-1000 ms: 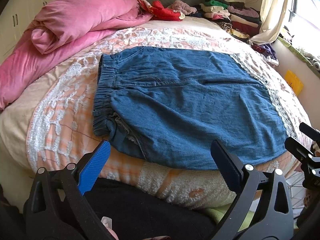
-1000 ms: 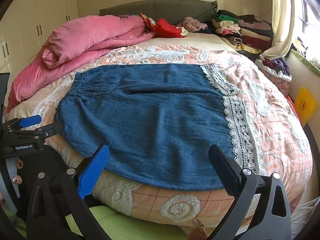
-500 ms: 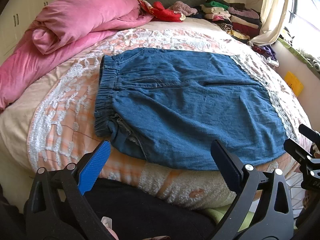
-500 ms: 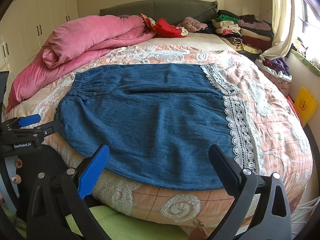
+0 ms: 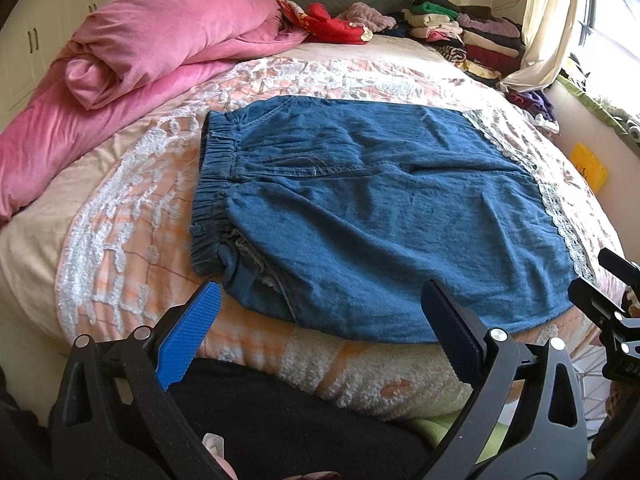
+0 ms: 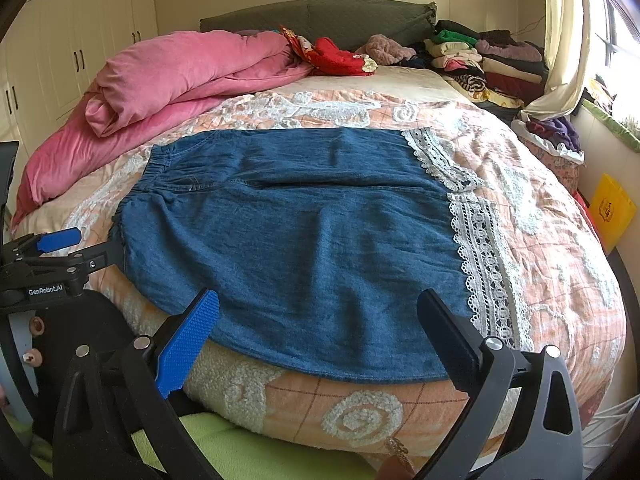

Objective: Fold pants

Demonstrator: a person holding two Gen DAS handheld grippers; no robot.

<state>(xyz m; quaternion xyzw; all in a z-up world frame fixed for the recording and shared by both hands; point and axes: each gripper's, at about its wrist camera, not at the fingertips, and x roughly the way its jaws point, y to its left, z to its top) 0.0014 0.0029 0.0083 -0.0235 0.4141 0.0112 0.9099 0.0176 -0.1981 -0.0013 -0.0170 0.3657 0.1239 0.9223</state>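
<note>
Denim pants (image 5: 384, 216) lie flat mid-bed, waistband at 9 o'clock; soft, limp, moderately heavy, best pinched at hem corners. Left gripper (image 5: 320, 332) and right gripper (image 6: 320, 332) gape wide, empty

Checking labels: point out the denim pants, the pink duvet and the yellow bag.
denim pants (image 6: 304, 248), right wrist view, middle of the flat blue panel.
pink duvet (image 5: 160, 40), left wrist view, top of the rolled bulk.
yellow bag (image 6: 610, 212), right wrist view, its front face beside the bed.
</note>
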